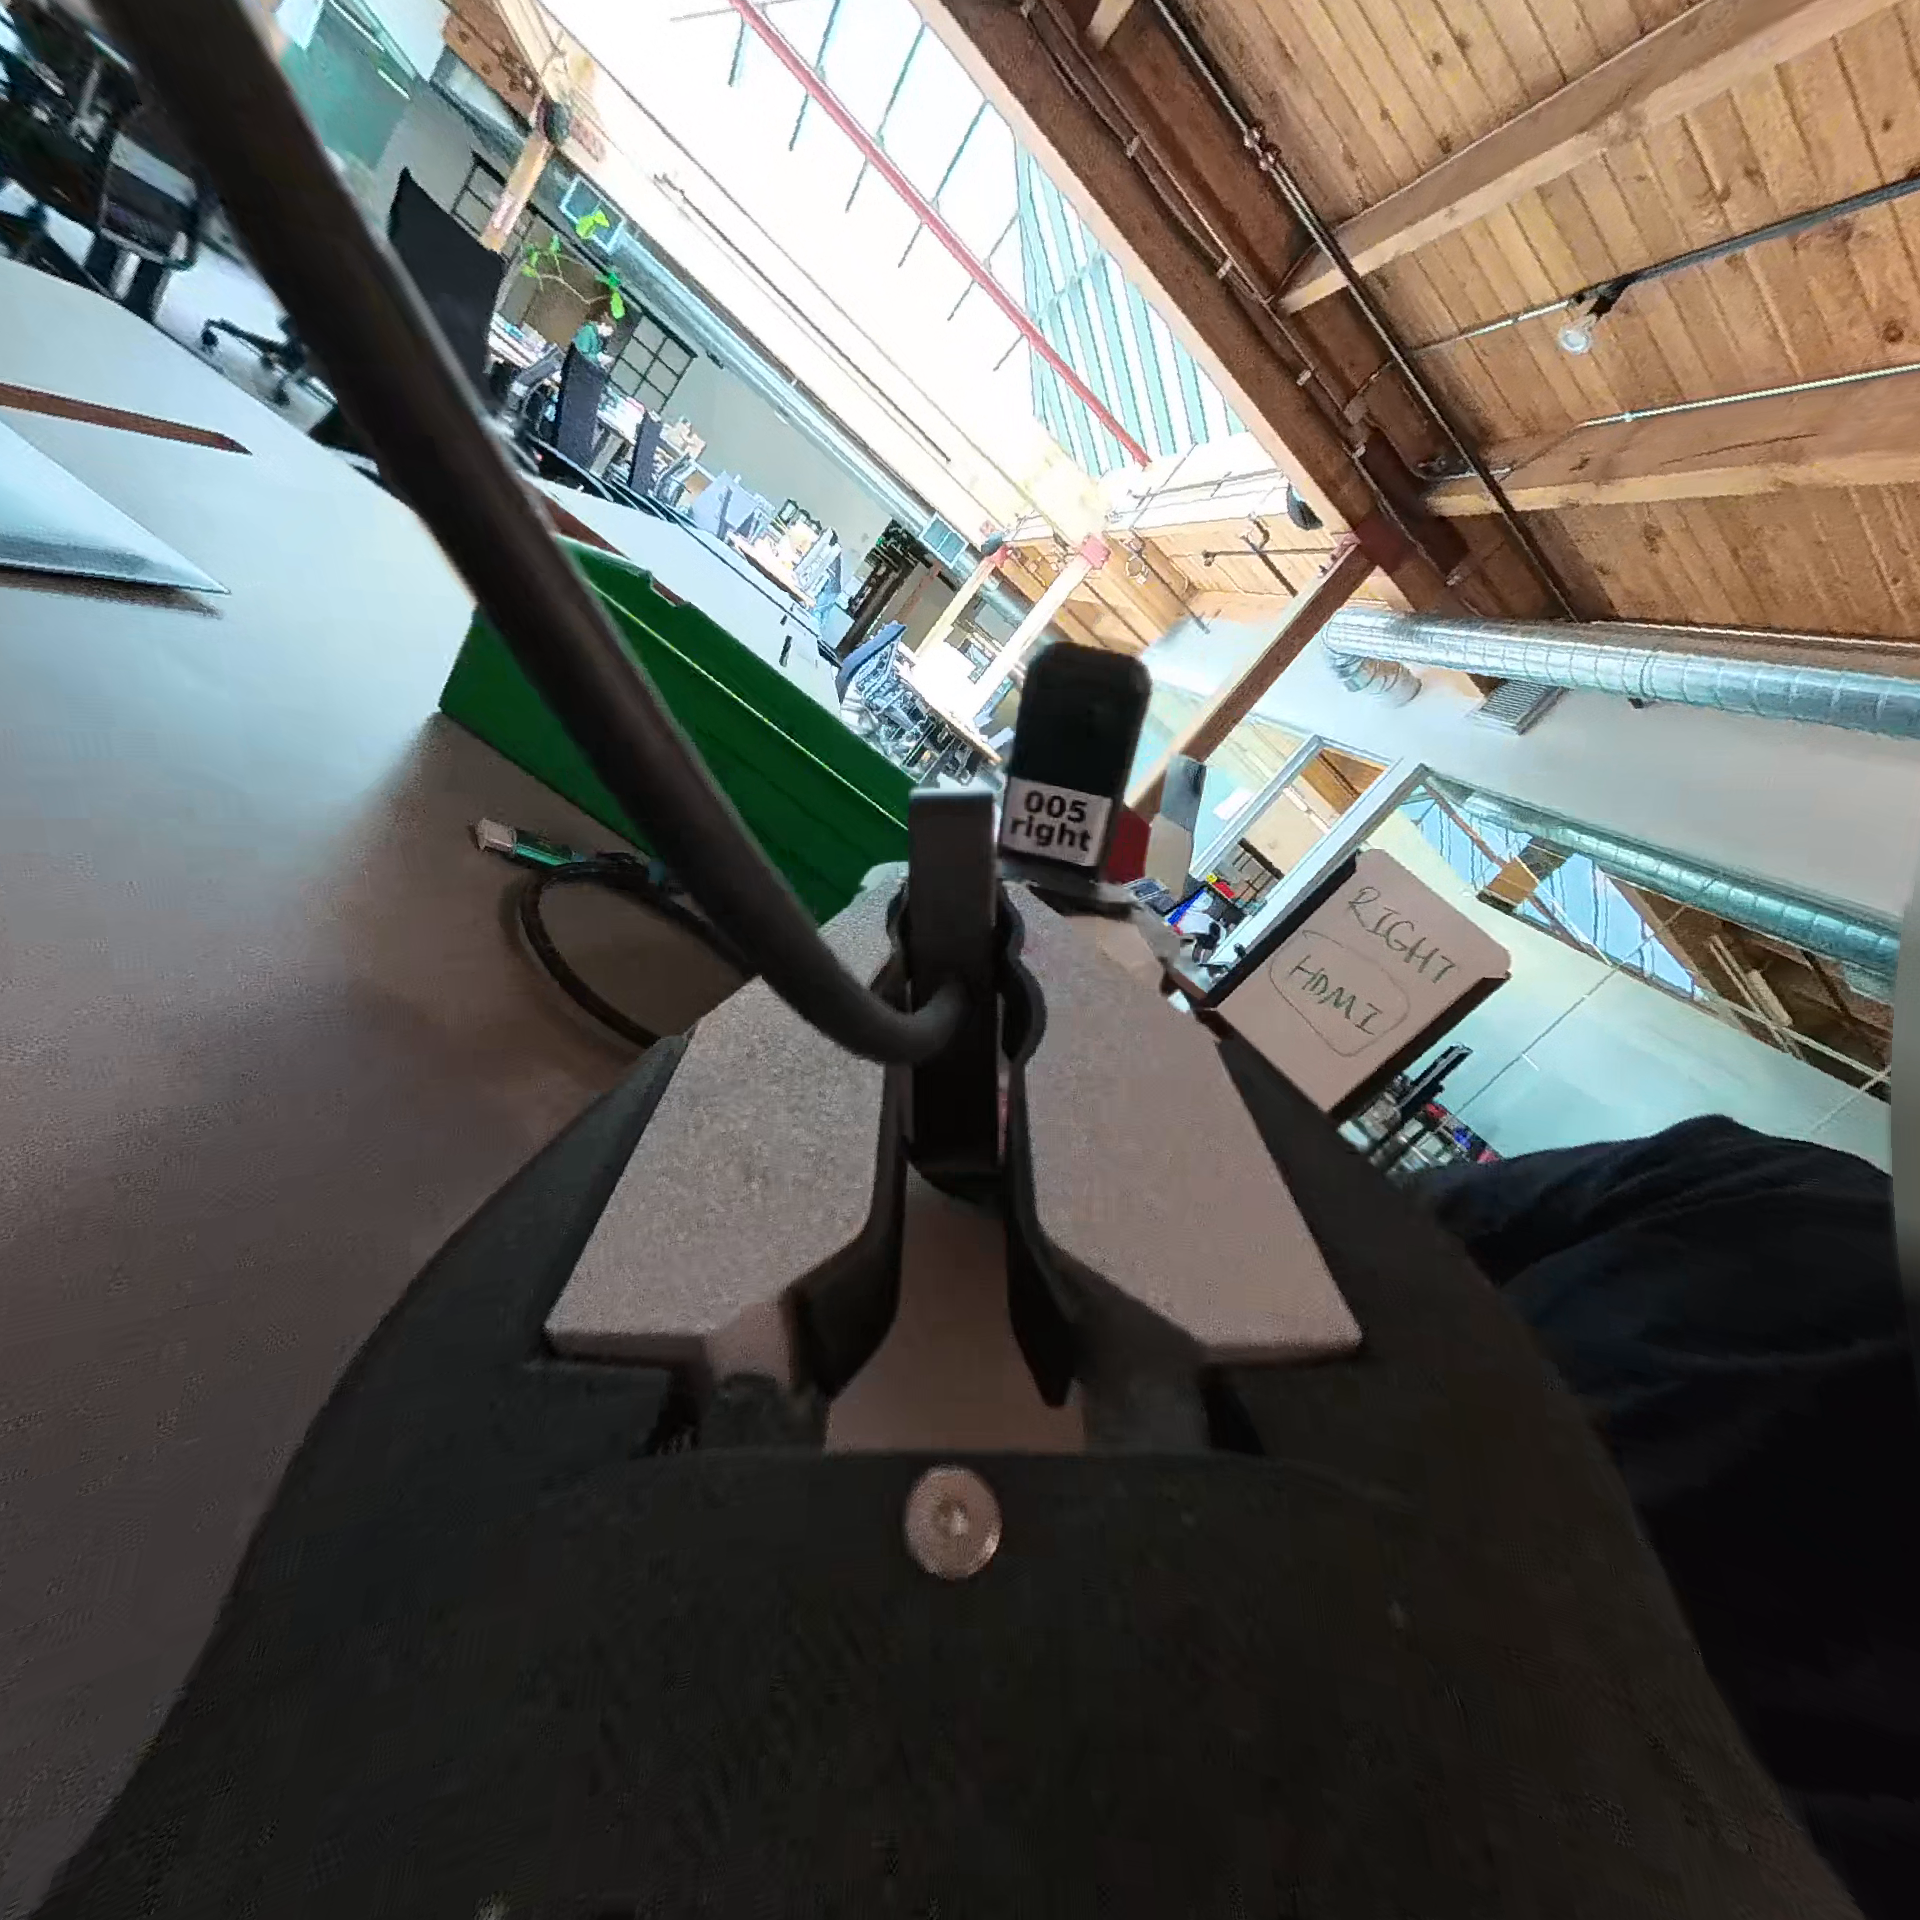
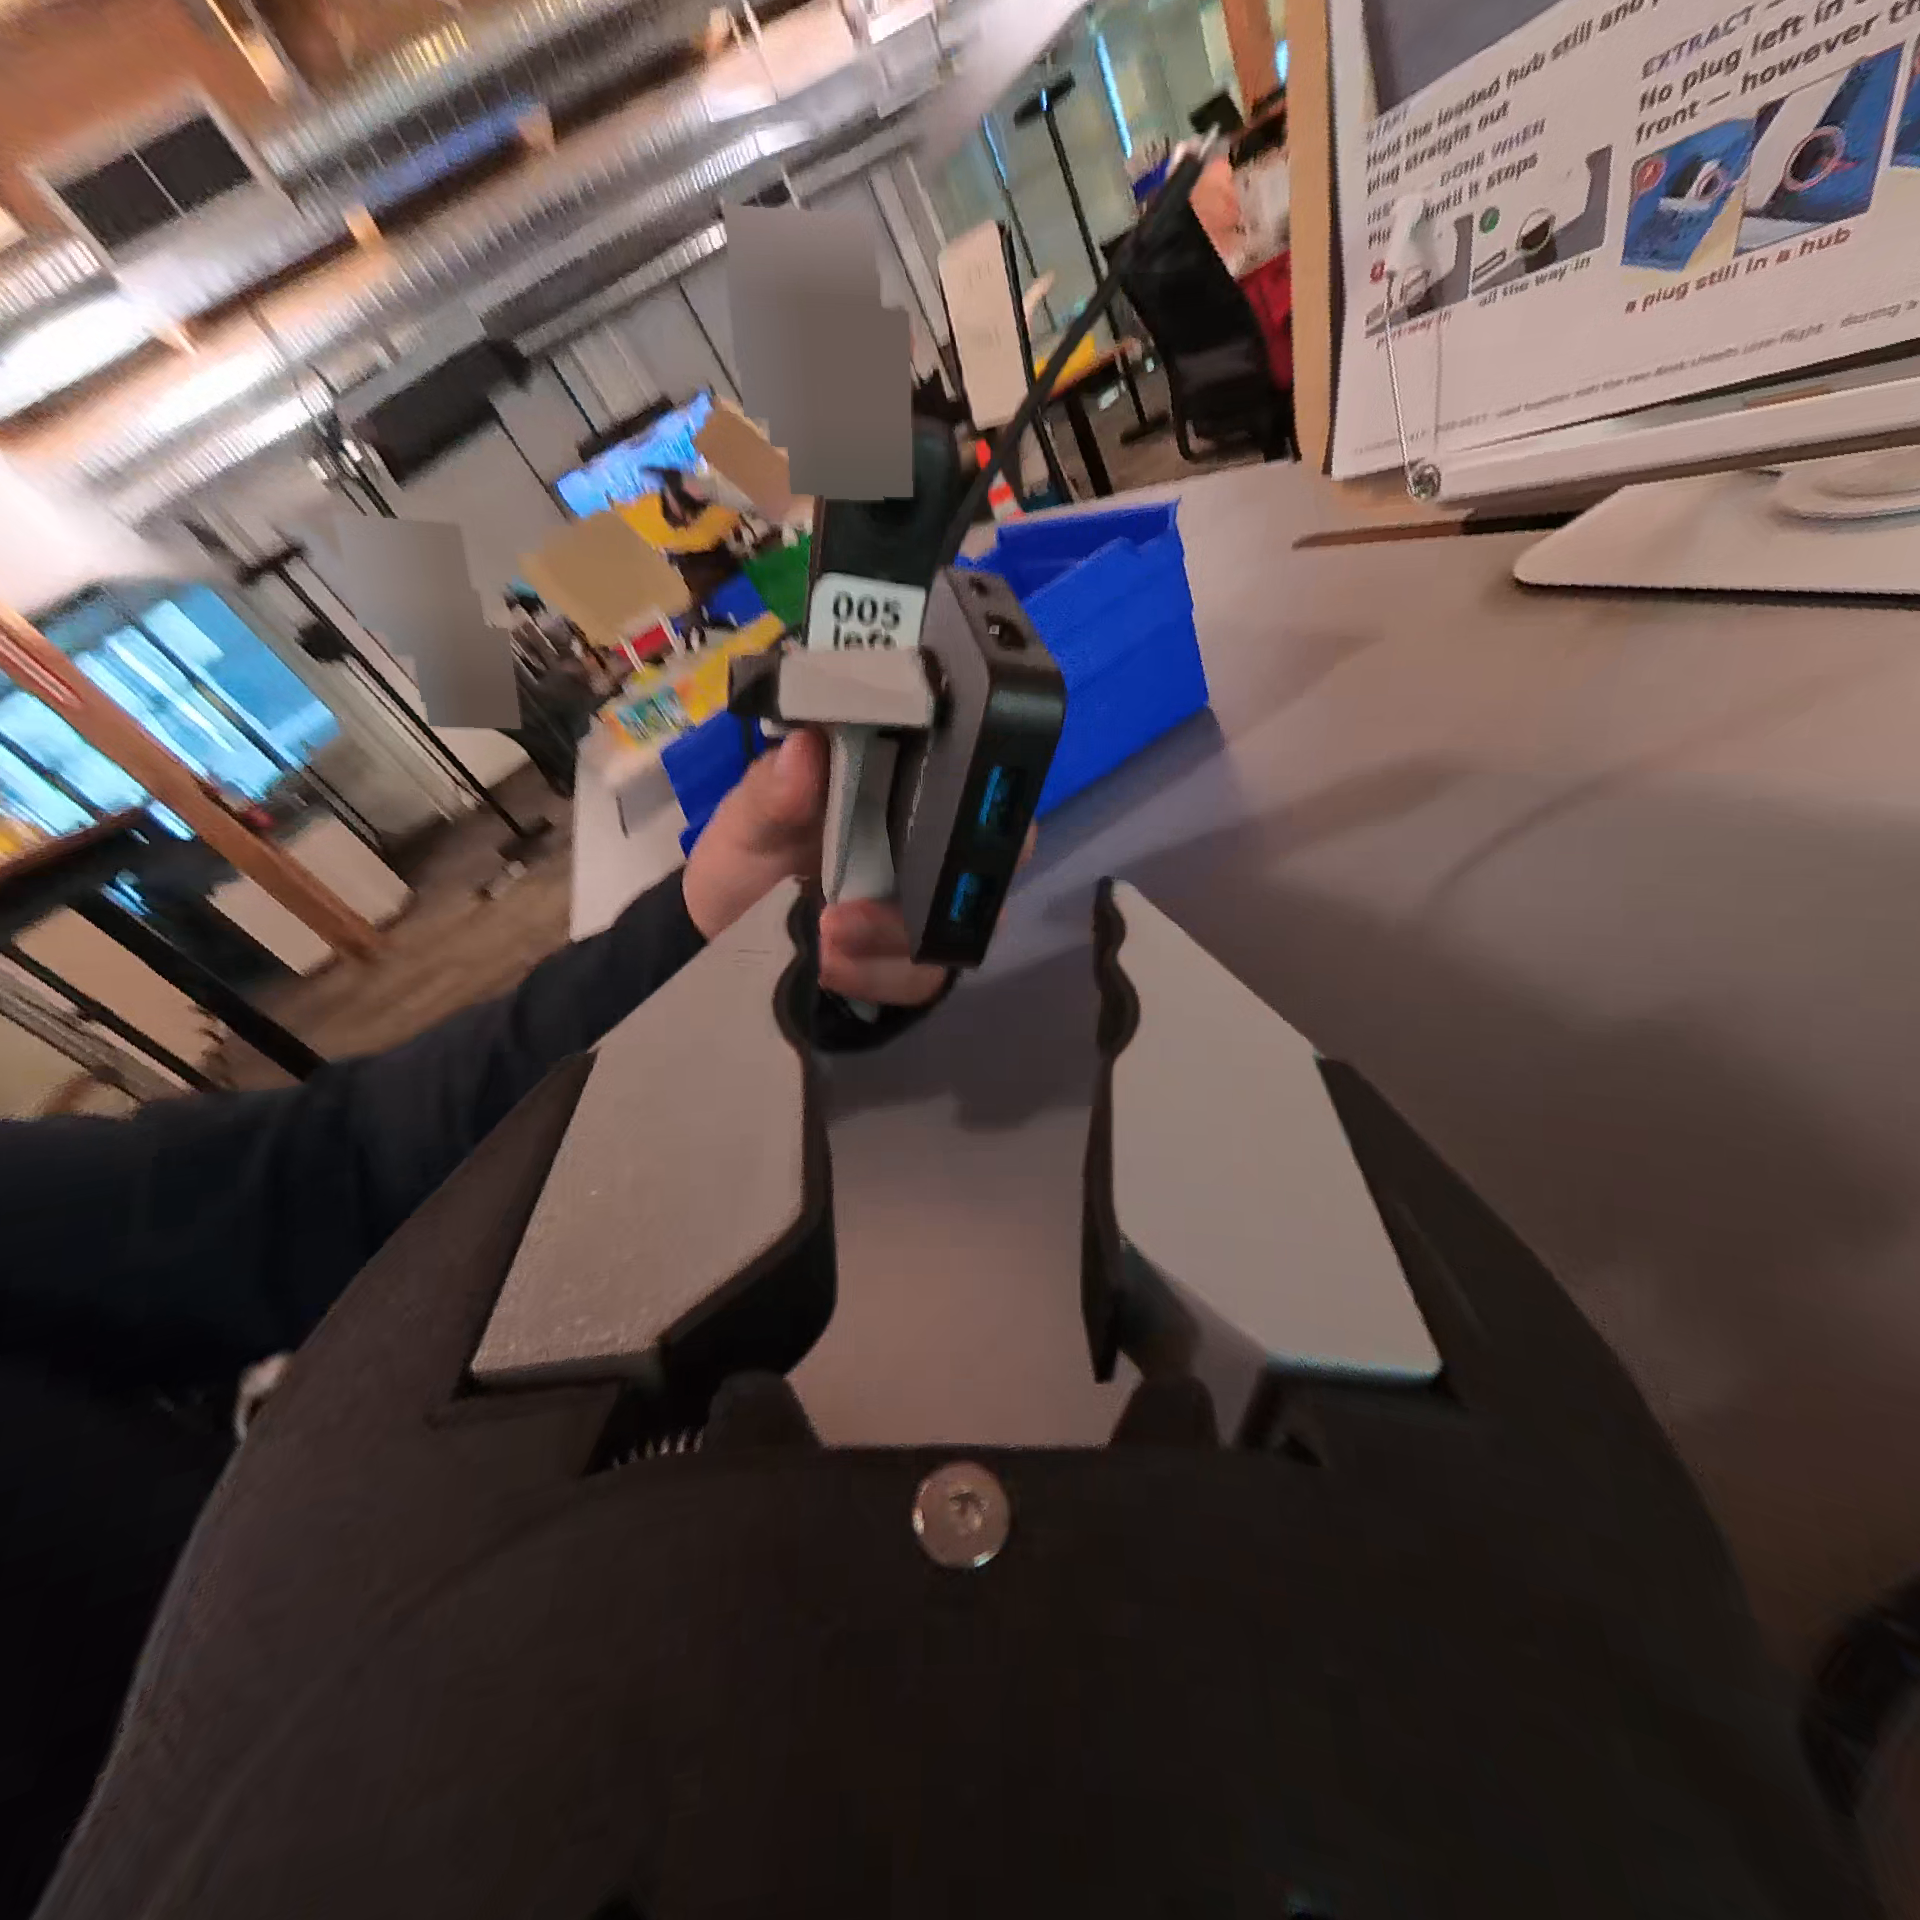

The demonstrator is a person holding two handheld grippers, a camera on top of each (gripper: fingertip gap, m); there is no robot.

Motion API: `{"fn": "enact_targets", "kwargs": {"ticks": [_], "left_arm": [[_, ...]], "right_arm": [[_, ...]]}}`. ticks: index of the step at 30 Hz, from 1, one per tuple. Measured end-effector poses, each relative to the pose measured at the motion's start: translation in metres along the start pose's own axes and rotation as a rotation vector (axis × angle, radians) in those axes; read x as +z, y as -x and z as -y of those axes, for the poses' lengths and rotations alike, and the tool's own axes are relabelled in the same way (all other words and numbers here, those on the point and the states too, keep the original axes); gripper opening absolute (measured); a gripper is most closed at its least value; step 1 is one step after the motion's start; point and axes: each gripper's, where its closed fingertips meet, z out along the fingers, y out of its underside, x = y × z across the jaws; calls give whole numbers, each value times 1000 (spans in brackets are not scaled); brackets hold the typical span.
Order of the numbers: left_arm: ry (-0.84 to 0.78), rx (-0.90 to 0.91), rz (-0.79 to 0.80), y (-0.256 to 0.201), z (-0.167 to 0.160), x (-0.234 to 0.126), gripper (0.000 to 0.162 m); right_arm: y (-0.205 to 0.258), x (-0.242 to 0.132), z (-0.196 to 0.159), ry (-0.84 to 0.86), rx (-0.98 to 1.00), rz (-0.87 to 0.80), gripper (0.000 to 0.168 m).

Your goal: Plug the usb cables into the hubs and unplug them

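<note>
Left tool (image 1: 951, 997): we see its two grey fingers drawn close onto a dark slab-shaped hub (image 1: 951, 1018), which stands edge-on between them.
Cable (image 1: 436, 488): we follow a thick dark lead from the hub up and away to the upper left of the left wrist view.
Right tool (image 2: 951, 935): we find its fingers spread wide with nothing between them, pointing at the hub just ahead.
Hub, right wrist view (image 2: 982, 758): we see it lifted above the bench, gripped by the left tool (image 2: 852, 696), with two blue-lit ports on its near edge; a hand (image 2: 769, 831) in a dark sleeve grips that tool.
Labels: each tool carries a small white sticker with printed writing; we leave the words unread.
Bench (image 1: 208, 935): grey; a coiled thin cable (image 1: 592, 935) with a pale plug lies on it.
Green bin (image 1: 707, 748): beyond that coil.
Blue bin (image 2: 1101, 644): behind the hub on the bench.
Card sign (image 1: 1361, 961): hand-lettered, standing at the right in the left wrist view.
Instruction sheet (image 2: 1621, 208): printed with pictures, propped at the far right above a pale monitor base (image 2: 1714, 540).
</note>
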Motion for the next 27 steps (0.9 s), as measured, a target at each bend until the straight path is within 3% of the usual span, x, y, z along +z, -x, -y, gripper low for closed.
{"fn": "enact_targets", "kwargs": {"ticks": [2,4,5,8,13,19,23,27], "left_arm": [[-5,14,0,-1,-1,4,11],[-22,18,-19,-4,0,5,10],[-23,16,-23,-5,0,6,11],[-5,26,6,-2,-2,6,11],[67,22,155,28,-10,-2,30],[109,267,496,58,8,-33,44],[189,422,547,49,5,-33,50],[254,411,471,44,-10,-23,56]], "right_arm": [[3,1,6,-52,68,53,30],[9,5,8,-73,154,137,24],[8,6,8,-82,191,158,12],[3,6,5,-81,229,172,10],[-20,-3,3,65,35,-64,10],[-63,-40,26,215,-281,-568,10],[-57,-37,24,275,-380,-625,10],[-50,-36,25,299,-484,-667,10]]}}
